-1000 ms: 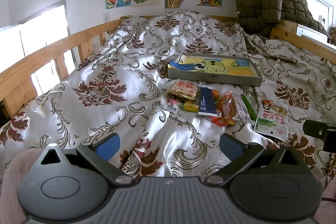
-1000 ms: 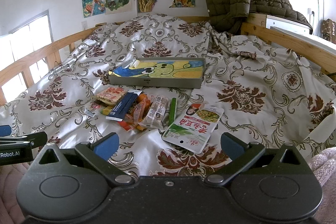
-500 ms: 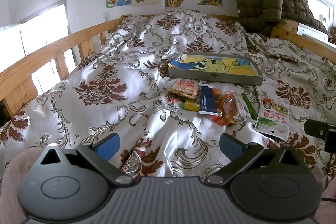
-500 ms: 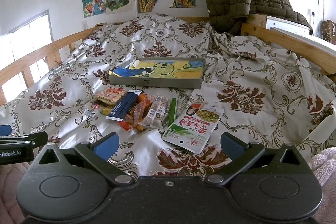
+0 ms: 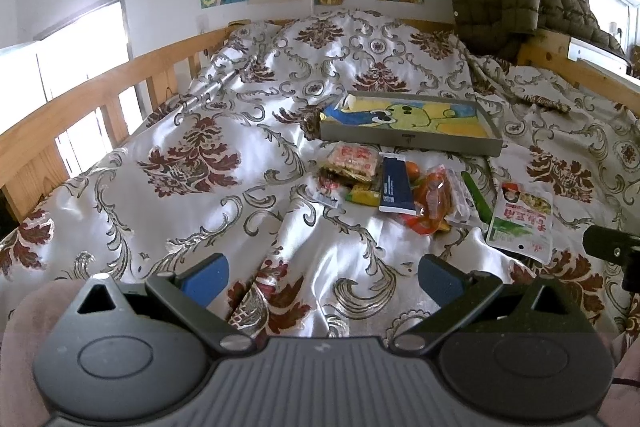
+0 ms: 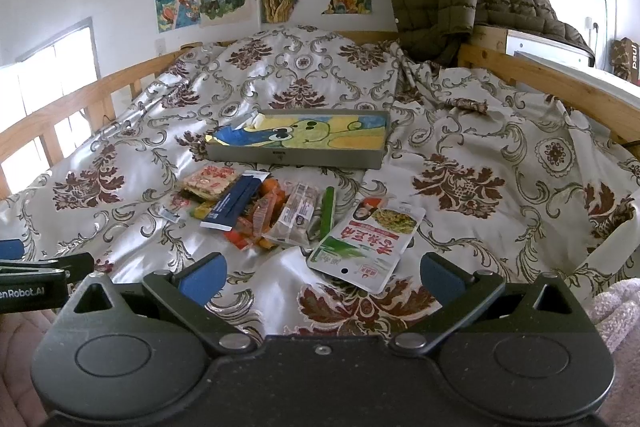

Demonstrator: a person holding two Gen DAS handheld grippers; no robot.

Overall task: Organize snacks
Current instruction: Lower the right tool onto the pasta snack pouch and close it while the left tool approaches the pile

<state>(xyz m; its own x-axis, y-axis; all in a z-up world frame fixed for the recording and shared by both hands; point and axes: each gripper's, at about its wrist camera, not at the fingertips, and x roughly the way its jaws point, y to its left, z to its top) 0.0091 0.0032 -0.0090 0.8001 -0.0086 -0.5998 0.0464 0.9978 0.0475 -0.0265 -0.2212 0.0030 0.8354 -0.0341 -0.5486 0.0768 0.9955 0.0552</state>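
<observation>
Right wrist view: the snacks (image 6: pixel 276 211) lie heaped mid-bed on the patterned bedspread (image 6: pixel 460 163), just in front of a shallow grey tray (image 6: pixel 296 159) with a cartoon lining. A green-and-white pouch (image 6: pixel 366 241) sits at the heap's right edge, nearest the right gripper (image 6: pixel 320 277), whose jaws stand wide with nothing between them. The left gripper (image 5: pixel 322 277) hovers equally wide and empty over bare bedspread, short of the heap. Wooden bed rails (image 5: pixel 100 87) border both sides; open cloth lies left and right of the snacks.
</observation>
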